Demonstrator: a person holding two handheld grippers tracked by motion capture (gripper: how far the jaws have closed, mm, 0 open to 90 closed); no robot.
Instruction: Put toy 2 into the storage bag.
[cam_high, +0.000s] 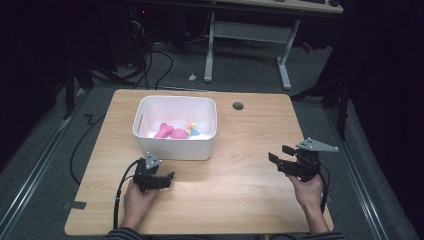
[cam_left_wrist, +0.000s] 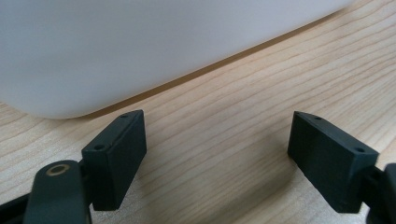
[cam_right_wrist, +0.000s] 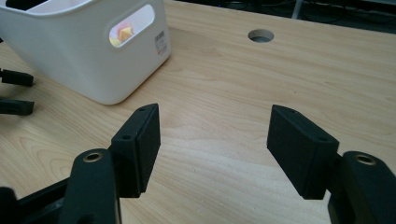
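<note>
Dim floor and desk legs are seen behind a pale wooden counter (cam_high: 240, 150). A white bin (cam_high: 175, 145) is set toward the counter's far left, its long axis running left to right, its open top facing up; pink and yellow toys (cam_high: 176, 131) are seen lying inside. The left hand-held gripper (cam_high: 170, 176) is held just in front of the bin's near wall, pointing right, jaws spread with bare wood between them. The right hand-held gripper (cam_high: 280, 154) is held well apart at the right, aimed leftward toward the bin, jaws parted and nothing pinched.
</note>
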